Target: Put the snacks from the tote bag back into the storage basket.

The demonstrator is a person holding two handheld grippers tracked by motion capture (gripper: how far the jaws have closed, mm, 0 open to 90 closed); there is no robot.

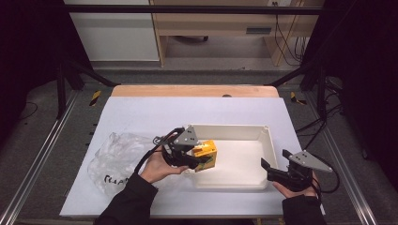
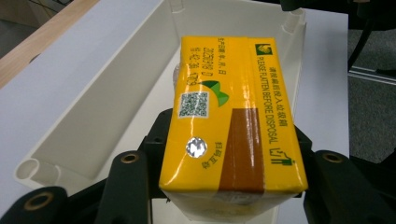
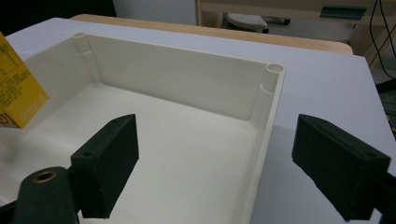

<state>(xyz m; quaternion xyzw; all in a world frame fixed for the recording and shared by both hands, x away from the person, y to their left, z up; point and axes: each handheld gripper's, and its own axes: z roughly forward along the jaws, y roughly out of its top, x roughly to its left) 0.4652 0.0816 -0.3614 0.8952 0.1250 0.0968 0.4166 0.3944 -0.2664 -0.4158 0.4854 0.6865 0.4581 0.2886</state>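
A yellow drink carton [image 1: 209,151] with a brown stripe and printed text hangs over the left end of the white tray [image 1: 230,126]. My left gripper [image 1: 202,159] is shut on it, a black jaw pressed to each side. In the left gripper view the carton [image 2: 229,116] lies between the jaws, with the tray [image 2: 93,116] below it. My right gripper [image 1: 273,157] stands open at the tray's front right corner. In the right gripper view its jaws [image 3: 224,163] straddle the tray's right wall [image 3: 271,116] without touching it, and a corner of the carton [image 3: 16,88] shows at the far left.
A crumpled clear plastic bag [image 1: 115,159] with black writing lies left of the tray, beside the left hand. A white sheet [image 1: 141,112] covers the table, whose wooden edge [image 1: 195,90] shows at the back. Dark frame rails run along both sides.
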